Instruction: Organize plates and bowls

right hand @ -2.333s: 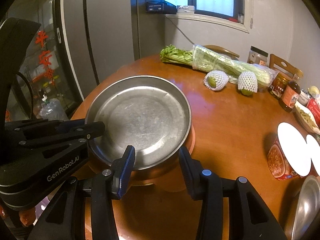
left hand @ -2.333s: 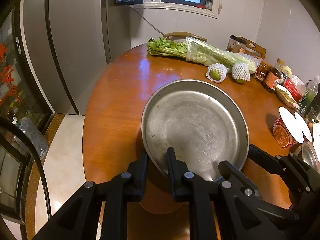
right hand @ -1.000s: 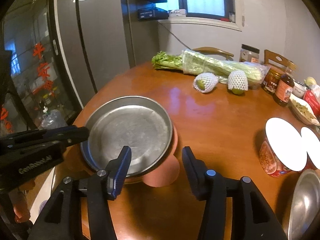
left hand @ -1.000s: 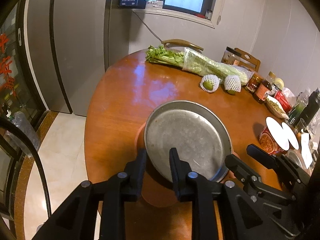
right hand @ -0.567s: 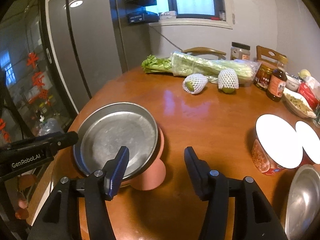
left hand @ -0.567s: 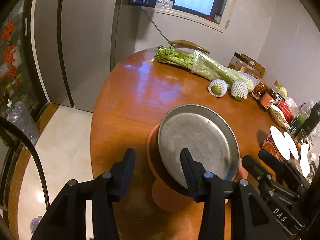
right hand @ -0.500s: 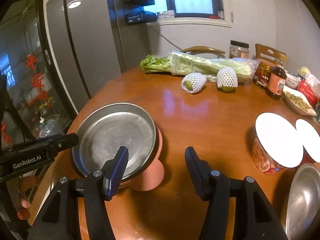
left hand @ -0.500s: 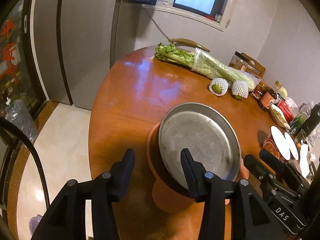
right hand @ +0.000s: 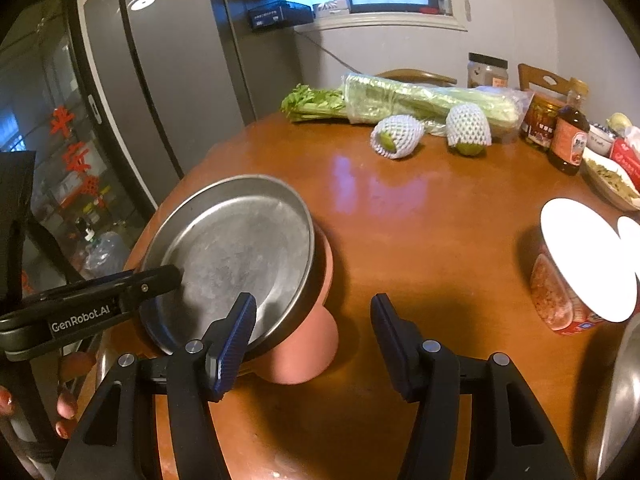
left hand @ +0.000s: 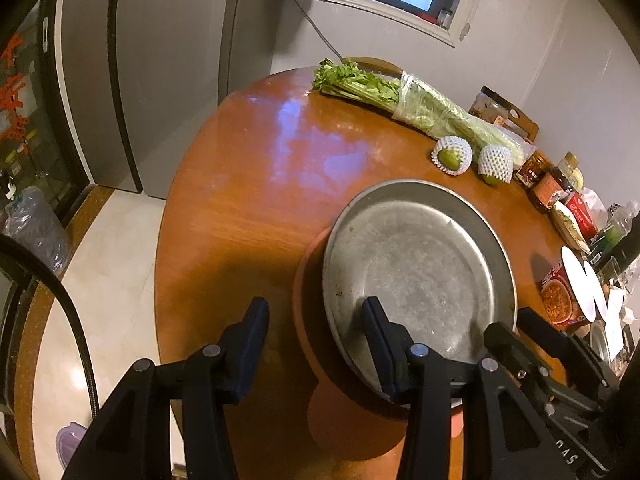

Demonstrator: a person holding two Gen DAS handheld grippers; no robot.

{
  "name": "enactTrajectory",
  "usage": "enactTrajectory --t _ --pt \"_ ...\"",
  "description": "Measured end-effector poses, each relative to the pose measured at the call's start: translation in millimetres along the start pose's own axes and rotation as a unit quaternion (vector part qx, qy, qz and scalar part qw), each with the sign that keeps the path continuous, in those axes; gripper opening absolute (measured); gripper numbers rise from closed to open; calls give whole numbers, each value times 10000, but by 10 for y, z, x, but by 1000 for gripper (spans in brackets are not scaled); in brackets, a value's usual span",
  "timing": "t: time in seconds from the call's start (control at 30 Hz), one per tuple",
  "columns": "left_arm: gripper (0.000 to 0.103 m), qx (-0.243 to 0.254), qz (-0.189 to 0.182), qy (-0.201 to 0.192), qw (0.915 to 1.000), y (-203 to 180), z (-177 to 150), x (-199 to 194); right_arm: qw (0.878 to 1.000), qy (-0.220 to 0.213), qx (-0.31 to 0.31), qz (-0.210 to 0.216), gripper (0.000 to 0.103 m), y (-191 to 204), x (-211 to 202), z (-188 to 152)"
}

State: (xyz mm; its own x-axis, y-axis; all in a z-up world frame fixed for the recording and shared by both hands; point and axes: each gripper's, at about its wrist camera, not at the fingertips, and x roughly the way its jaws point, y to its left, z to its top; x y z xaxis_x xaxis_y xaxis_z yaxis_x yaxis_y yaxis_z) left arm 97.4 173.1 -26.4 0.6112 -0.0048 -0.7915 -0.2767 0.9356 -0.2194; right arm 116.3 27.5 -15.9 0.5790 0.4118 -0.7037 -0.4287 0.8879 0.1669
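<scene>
A round steel plate (left hand: 416, 272) (right hand: 236, 240) lies on top of an orange bowl (left hand: 310, 304) (right hand: 316, 344) near the left edge of the wooden table (left hand: 260, 184). My left gripper (left hand: 314, 306) is open. Its right finger hangs over the plate's near rim, its left finger stands outside the bowl, and neither pad presses on anything. In the right wrist view my right gripper (right hand: 313, 302) is also open, its left finger just in front of the plate's right rim and its right finger over bare table. The left gripper's finger (right hand: 160, 278) shows there above the plate's left side.
Bagged celery (right hand: 420, 100) and two fruits in foam nets (right hand: 394, 136) lie at the far side. Jars and a sauce bottle (right hand: 568, 140) stand far right. White-lidded noodle cups (right hand: 580, 264) and a steel bowl (right hand: 624, 400) sit on the right. Left of the table edge is floor.
My left gripper was shut on the plate's near rim and has opened, leaving the plate on the orange bowl. The right jaws stand a little wider. Both views have shifted slightly.
</scene>
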Motion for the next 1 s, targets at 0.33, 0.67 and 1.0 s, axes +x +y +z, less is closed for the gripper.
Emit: enactTrajectory --t 0.33,0.67,1.0 --pt "49 109 -327 141 9993 -140 25 103 9997 112 53 224 61 -42 94 -17" --pt "49 251 -550 227 9979 -353 10 173 9999 84 49 130 61 -136 80 -63" --pt "49 463 -657 296 9963 -647 37 279 9995 -68 258 -157 62 -386 -39 -89"
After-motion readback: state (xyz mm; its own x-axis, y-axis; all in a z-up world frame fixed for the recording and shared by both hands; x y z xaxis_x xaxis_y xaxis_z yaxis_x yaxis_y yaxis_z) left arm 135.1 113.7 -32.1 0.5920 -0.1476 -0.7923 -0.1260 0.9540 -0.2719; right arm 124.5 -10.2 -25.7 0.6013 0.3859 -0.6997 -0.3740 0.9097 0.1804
